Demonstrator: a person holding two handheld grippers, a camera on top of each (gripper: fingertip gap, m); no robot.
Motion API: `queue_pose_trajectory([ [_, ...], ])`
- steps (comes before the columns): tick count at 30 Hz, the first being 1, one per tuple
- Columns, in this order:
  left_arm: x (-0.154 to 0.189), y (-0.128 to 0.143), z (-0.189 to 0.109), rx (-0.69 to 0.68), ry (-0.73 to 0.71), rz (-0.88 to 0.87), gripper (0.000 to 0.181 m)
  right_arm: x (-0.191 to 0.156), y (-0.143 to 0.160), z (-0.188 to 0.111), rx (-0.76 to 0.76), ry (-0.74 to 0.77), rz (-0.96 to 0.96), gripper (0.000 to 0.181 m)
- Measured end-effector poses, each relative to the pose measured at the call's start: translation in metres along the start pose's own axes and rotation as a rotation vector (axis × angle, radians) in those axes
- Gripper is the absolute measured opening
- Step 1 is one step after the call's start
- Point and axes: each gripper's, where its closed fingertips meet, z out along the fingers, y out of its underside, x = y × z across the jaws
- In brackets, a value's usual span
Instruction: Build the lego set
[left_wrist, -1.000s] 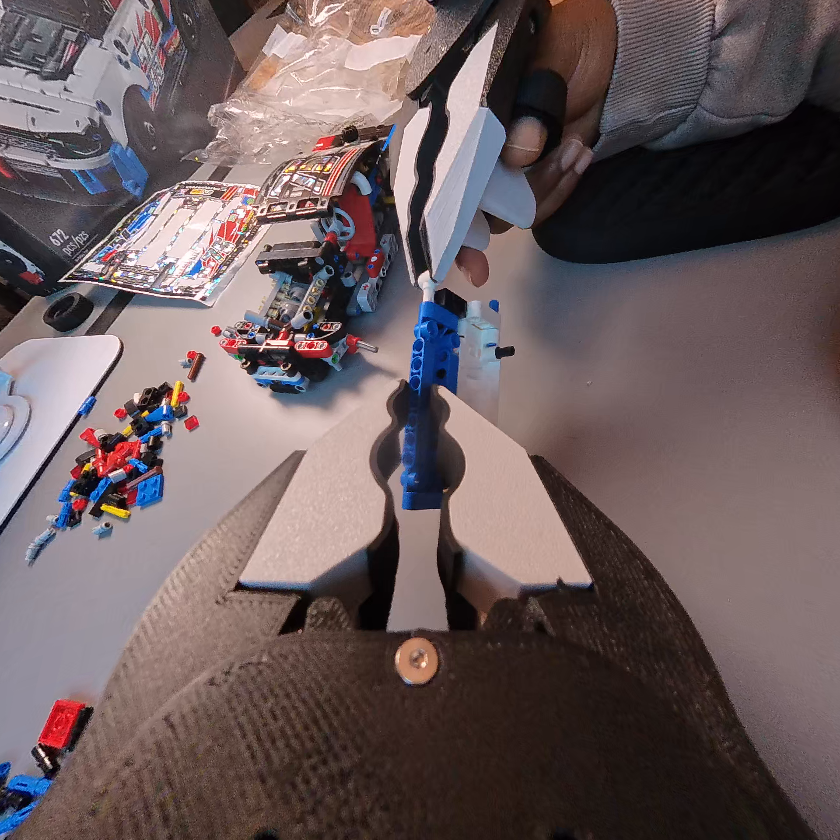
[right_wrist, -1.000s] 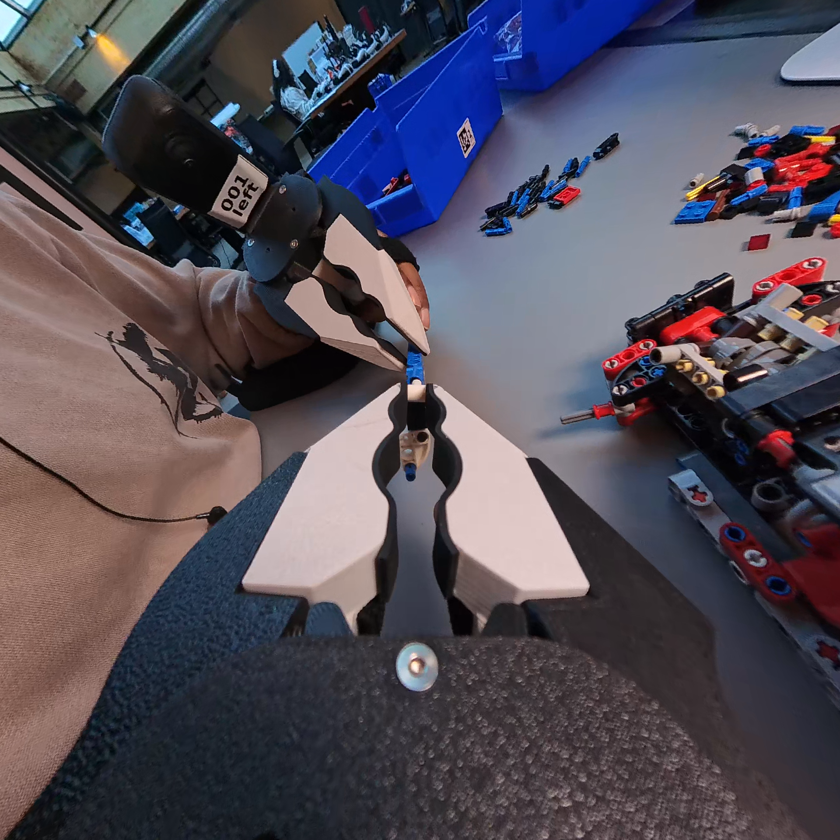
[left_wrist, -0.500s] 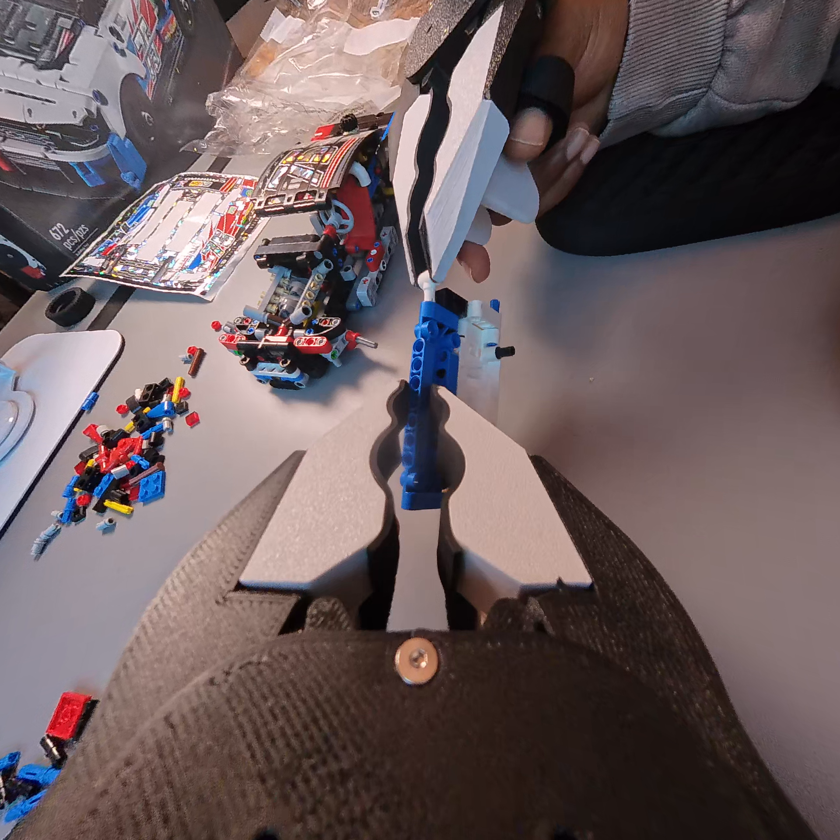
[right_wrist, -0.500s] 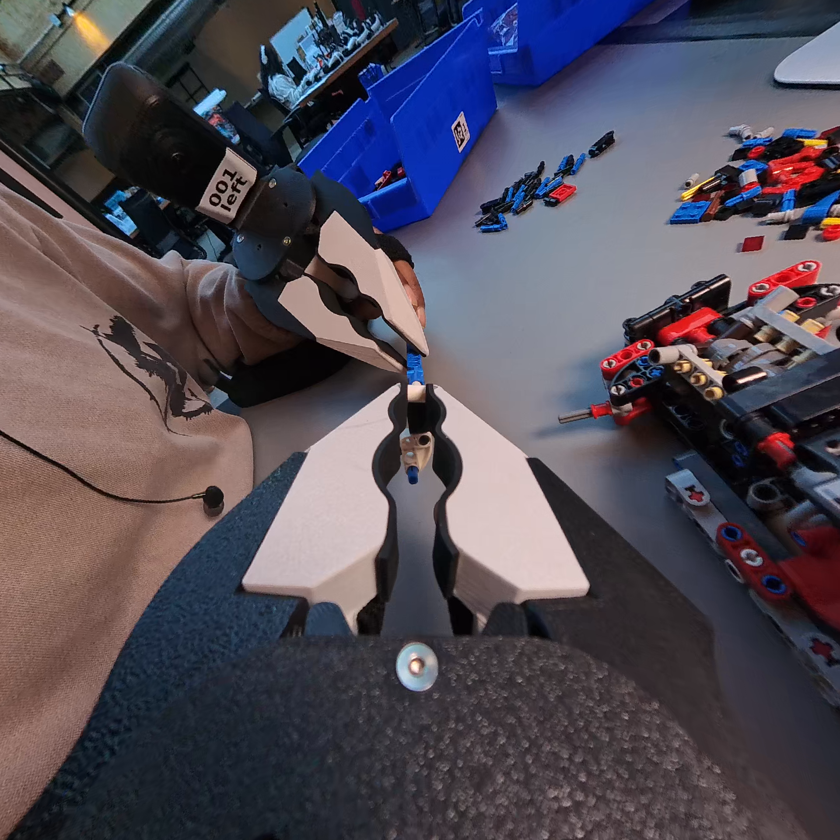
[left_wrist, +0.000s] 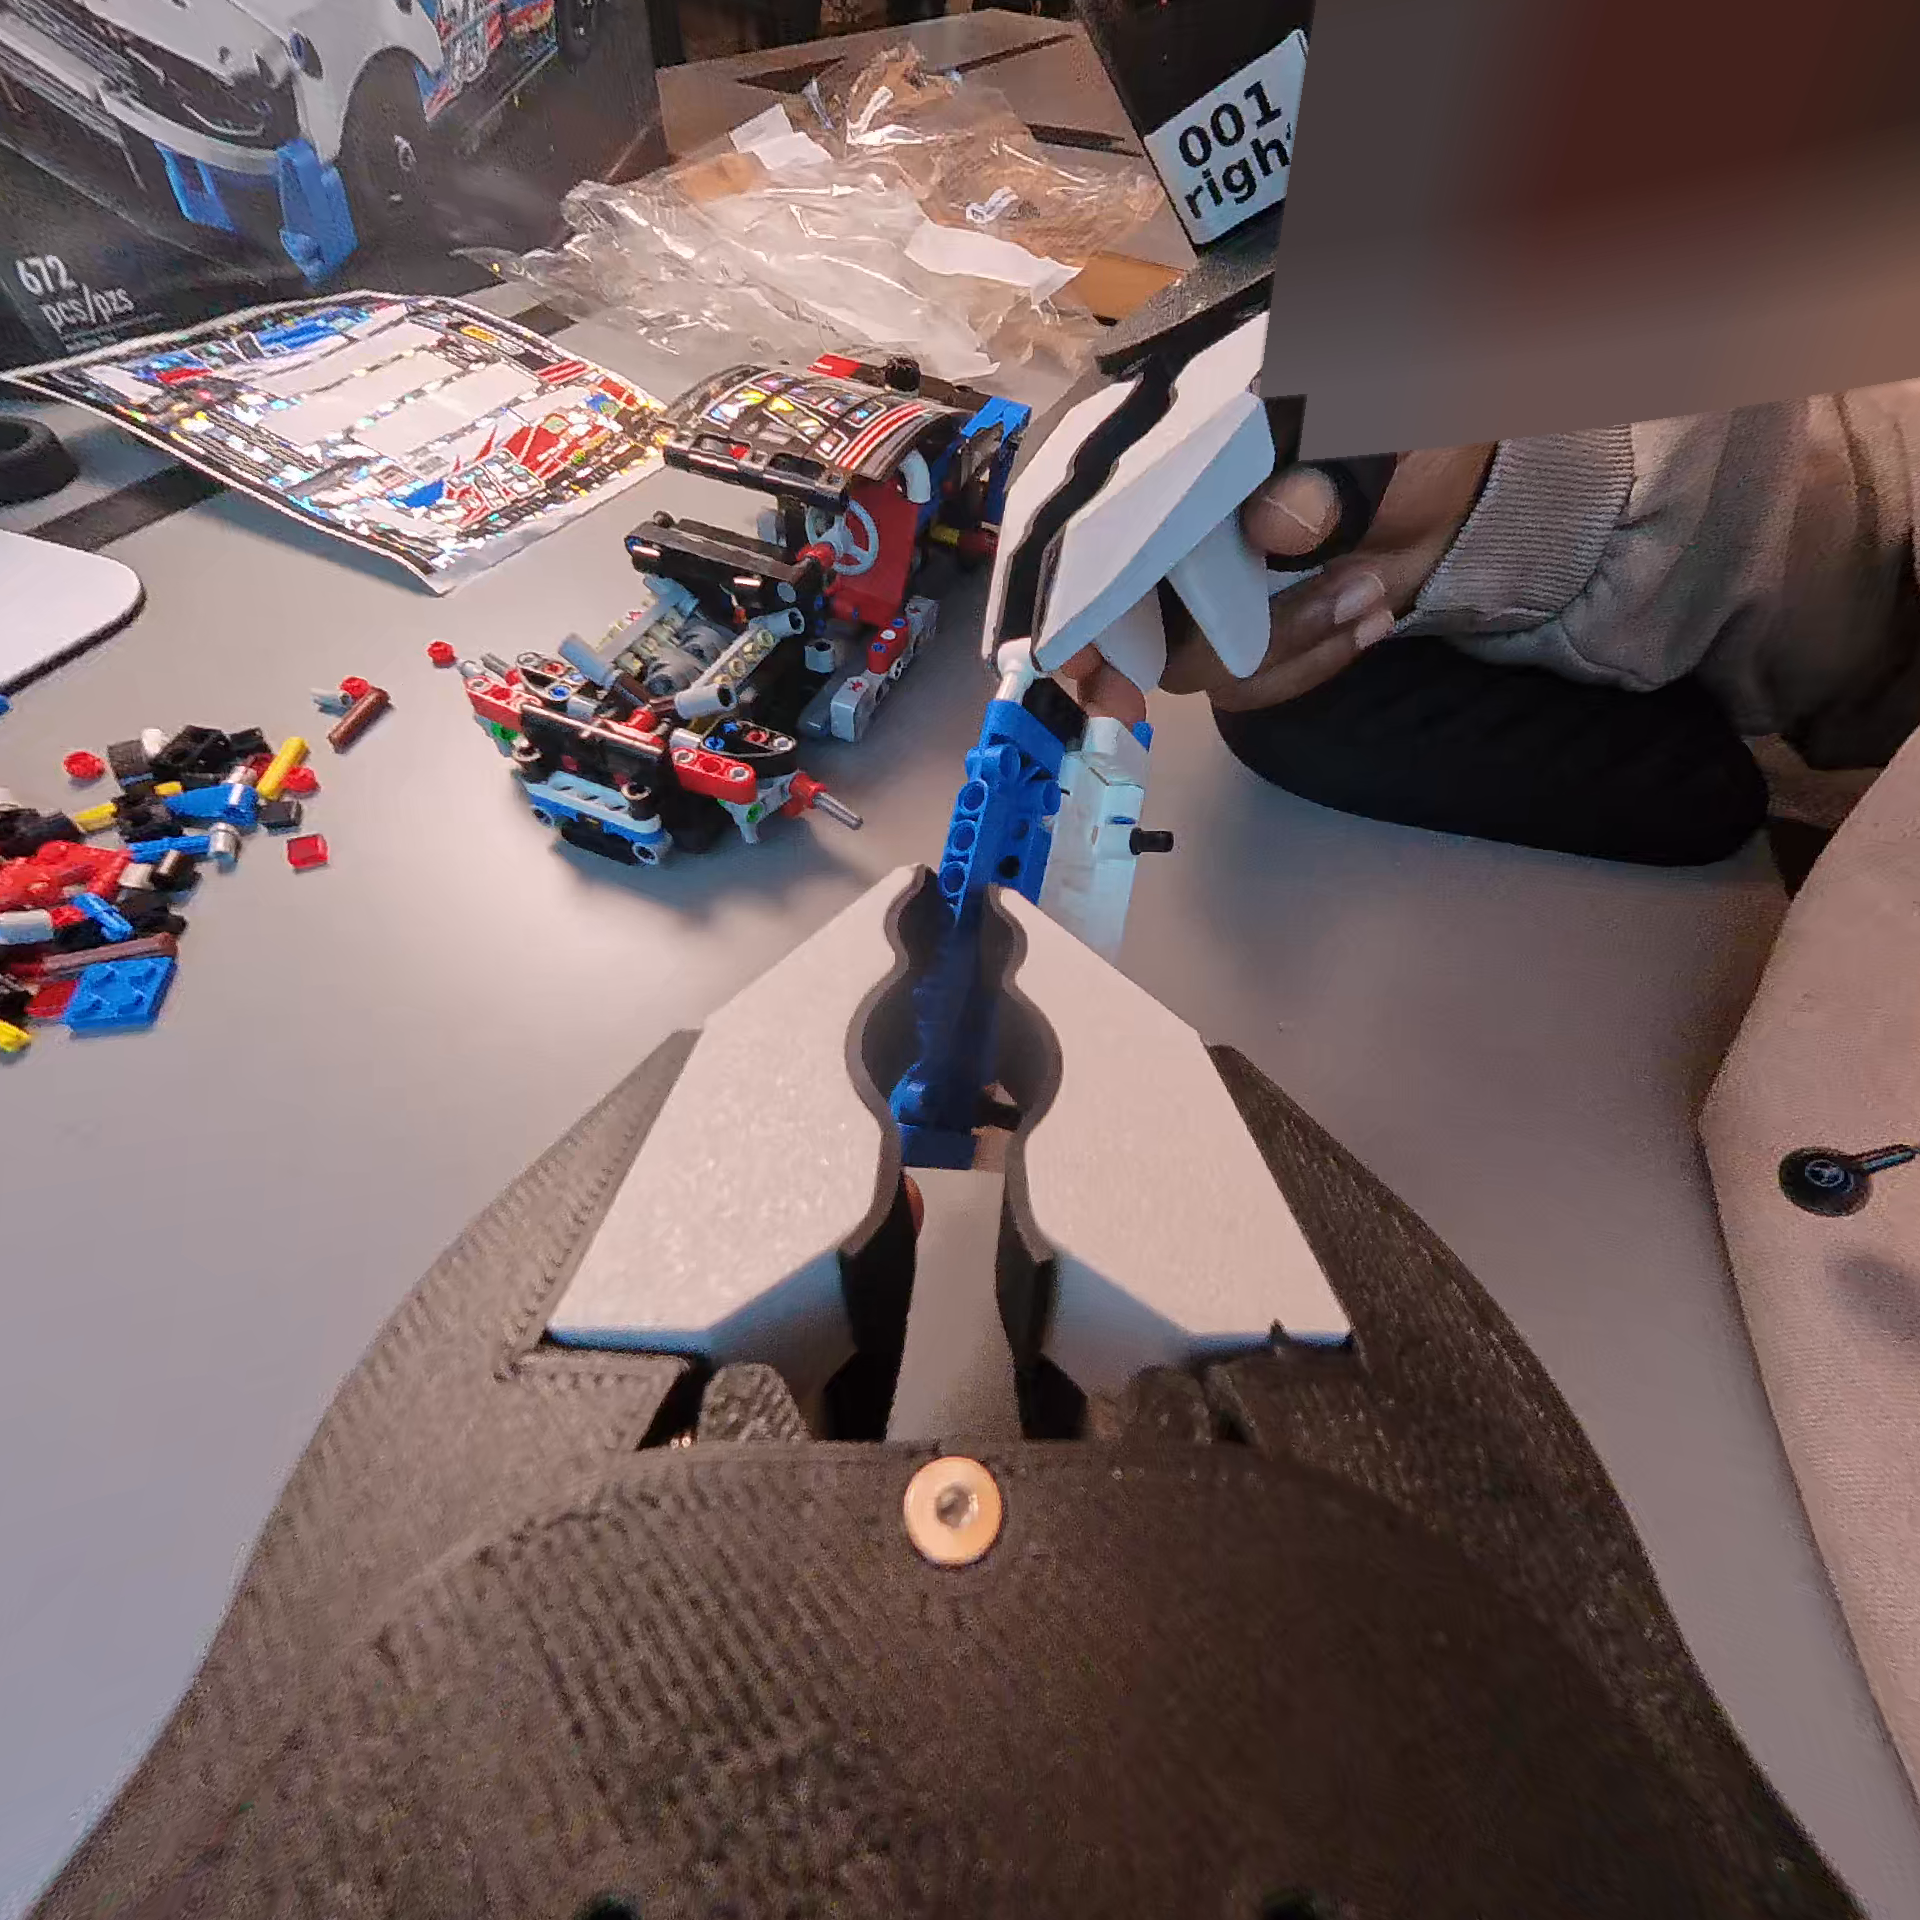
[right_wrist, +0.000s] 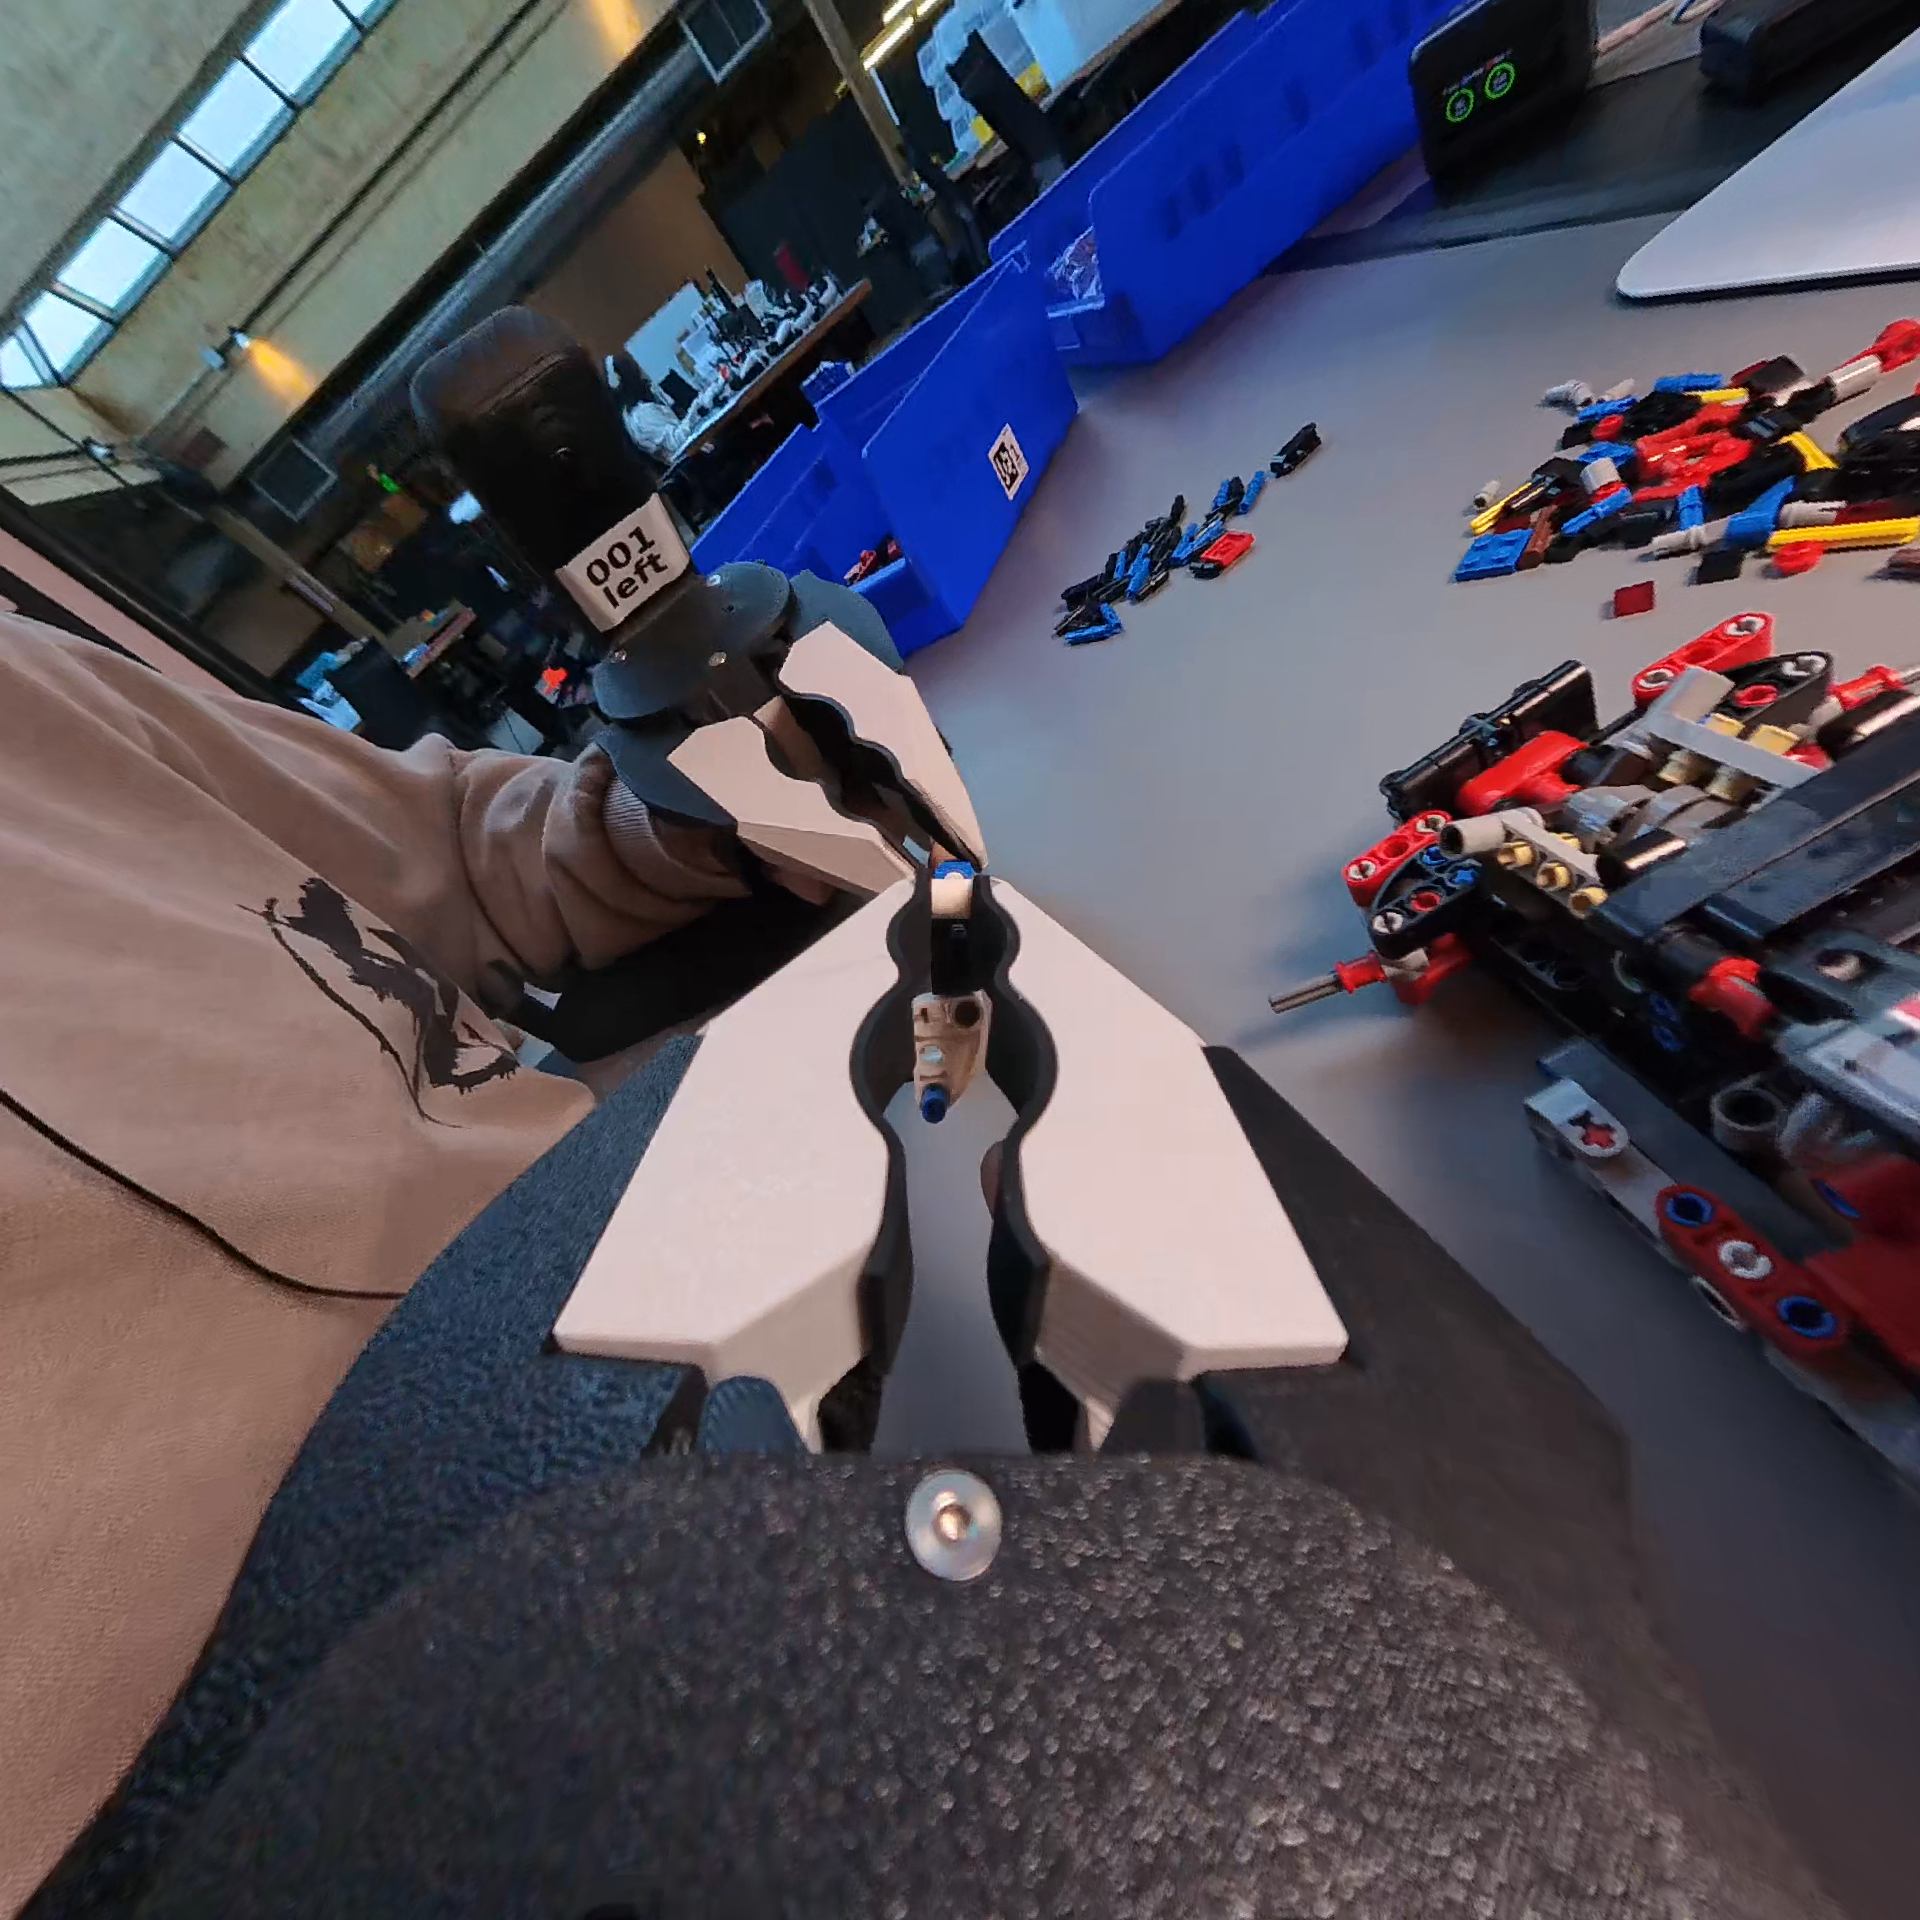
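Above the table's near edge, the left gripper clamps a blue-and-white assembly whose far end the right gripper pinches, with the half-built car, loose bricks and plastic bags behind.

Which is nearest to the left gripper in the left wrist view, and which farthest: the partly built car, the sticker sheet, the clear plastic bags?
From the left gripper:
1. Partly built car, ahead and to the left.
2. Sticker sheet, behind the car, far left.
3. Clear plastic bags, at the back of the table.
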Motion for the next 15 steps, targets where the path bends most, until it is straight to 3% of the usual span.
queue_pose_trajectory([
  [6,0.000,0.004,0.000,-0.007,0.006,-0.002,0.005,0.012,0.014,-0.001,-0.108,0.078,-0.036,0.005],
  [15,0.006,0.011,0.003,-0.042,0.020,0.053,0.005,0.009,0.025,-0.003,-0.193,-0.003,0.016,0.005],
])
